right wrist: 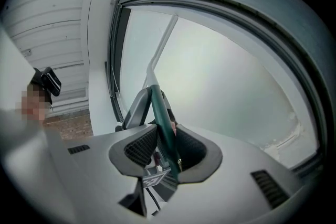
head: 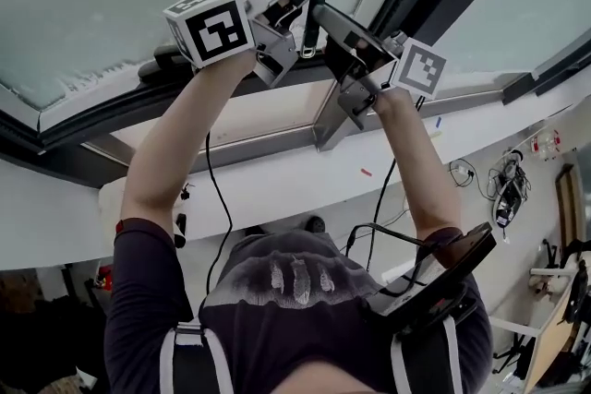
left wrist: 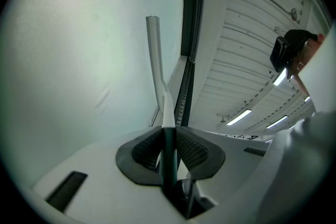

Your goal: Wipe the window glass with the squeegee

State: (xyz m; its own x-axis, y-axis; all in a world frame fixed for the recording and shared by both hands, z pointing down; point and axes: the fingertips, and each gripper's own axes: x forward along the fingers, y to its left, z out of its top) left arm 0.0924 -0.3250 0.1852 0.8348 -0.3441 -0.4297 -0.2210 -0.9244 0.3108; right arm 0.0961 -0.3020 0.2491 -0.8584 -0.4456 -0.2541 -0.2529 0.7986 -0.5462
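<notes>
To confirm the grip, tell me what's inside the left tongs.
The squeegee, dark handle clamped between the pads, pale upper part extending beside the window glass. The handle's lower end is hidden within the left tongs.

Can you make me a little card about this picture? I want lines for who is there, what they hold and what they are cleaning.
Who: a person with arms raised, a gripper in each hand
Tool: squeegee, with a long pale shaft and a dark handle
Left gripper: shut on the squeegee handle
Right gripper: shut on the squeegee too
Being cleaned: window glass, pale and cloudy
Beside the glass: dark window frame
Blade: not clearly seen, so contact with the glass cannot be told
</notes>
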